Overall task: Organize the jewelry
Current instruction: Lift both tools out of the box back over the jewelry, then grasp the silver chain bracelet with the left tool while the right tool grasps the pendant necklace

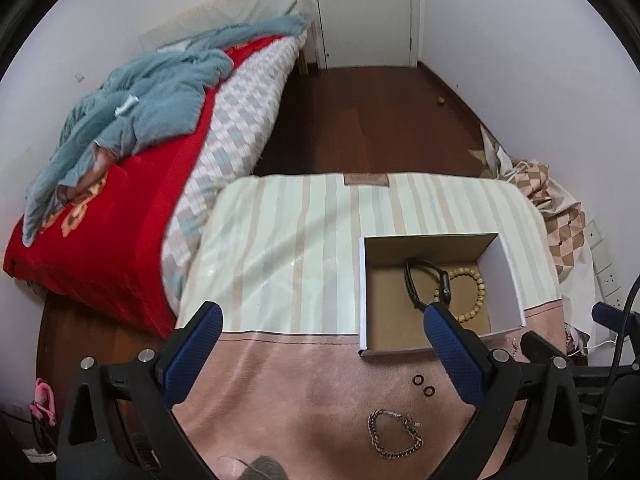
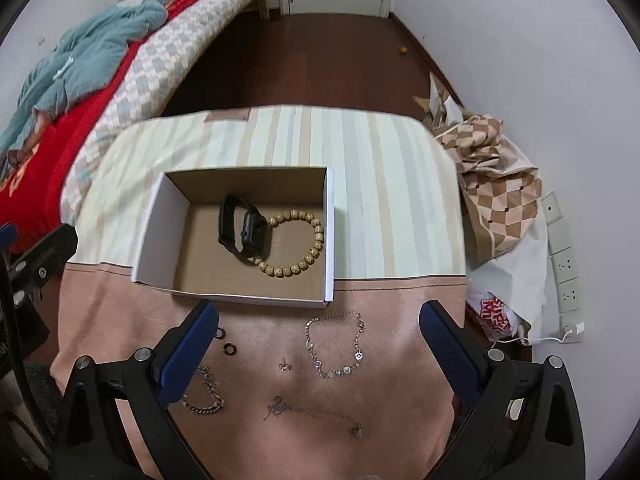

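An open cardboard box [image 2: 152,236] [image 1: 510,280] sits on the cloth-covered table, holding a black smartwatch [image 2: 244,228] [image 1: 420,284] and a wooden bead bracelet [image 2: 298,240] [image 1: 470,292]. On the pink cloth in front of it lie two small black rings [image 2: 225,341] [image 1: 423,385], a silver link chain [image 1: 394,434] [image 2: 202,398], a silver bracelet with round charms [image 2: 338,344], a small earring [image 2: 285,366] and a thin necklace [image 2: 312,412]. My left gripper [image 1: 324,344] hovers open above the cloth, left of the box. My right gripper [image 2: 320,336] is open above the loose jewelry, with nothing between its fingers.
A bed with a red cover and blue blanket [image 1: 120,120] stands to the left. Dark wooden floor [image 1: 360,120] leads to a white door [image 1: 364,12]. Checkered fabric and bags [image 2: 500,184] are piled at the table's right, beside wall sockets [image 2: 566,268].
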A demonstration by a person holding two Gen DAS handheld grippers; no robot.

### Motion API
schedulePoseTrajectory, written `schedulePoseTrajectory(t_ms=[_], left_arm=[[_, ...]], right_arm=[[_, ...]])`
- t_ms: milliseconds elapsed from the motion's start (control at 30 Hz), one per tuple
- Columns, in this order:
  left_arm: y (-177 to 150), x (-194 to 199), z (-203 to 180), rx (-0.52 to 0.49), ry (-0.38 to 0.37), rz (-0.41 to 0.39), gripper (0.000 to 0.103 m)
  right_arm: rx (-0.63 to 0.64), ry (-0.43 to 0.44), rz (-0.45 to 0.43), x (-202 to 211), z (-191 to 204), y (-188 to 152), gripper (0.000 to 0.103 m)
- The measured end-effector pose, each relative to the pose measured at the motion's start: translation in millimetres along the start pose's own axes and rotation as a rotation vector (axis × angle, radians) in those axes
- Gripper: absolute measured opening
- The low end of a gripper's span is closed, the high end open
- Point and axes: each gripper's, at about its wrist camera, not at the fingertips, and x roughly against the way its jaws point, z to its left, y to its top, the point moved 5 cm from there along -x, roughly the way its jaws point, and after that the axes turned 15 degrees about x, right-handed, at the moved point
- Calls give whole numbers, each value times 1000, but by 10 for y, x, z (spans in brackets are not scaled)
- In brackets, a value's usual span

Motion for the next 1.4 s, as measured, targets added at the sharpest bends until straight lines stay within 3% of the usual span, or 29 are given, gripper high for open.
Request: schedulePoseTrajectory(t_ms=[467, 733, 933, 1100, 1233, 1300, 1400], left_arm=[[-212, 720, 155, 29, -36, -71, 103], [-378, 772, 274, 59, -31, -65, 103], [-753, 293, 404, 79, 24, 28, 103], [-1120, -207, 393, 58, 55, 132, 102], [-1331, -553, 311, 50, 29, 207, 102], [-1411, -681, 240, 36, 9, 245, 102], [-1520, -820, 157, 26, -26, 294, 91]], right_arm=[[-22, -55, -159, 970, 64, -204, 102], [-70, -24, -188, 1115, 42, -433, 102], [-135, 11, -111, 706, -120, -760, 102], [-197, 44, -22, 128, -313, -1152, 102], [-210, 73, 64, -330, -356, -1484, 99], [-201, 77, 87, -477, -337, -1578, 92], [-203, 89, 105, -627, -297, -1700, 87]])
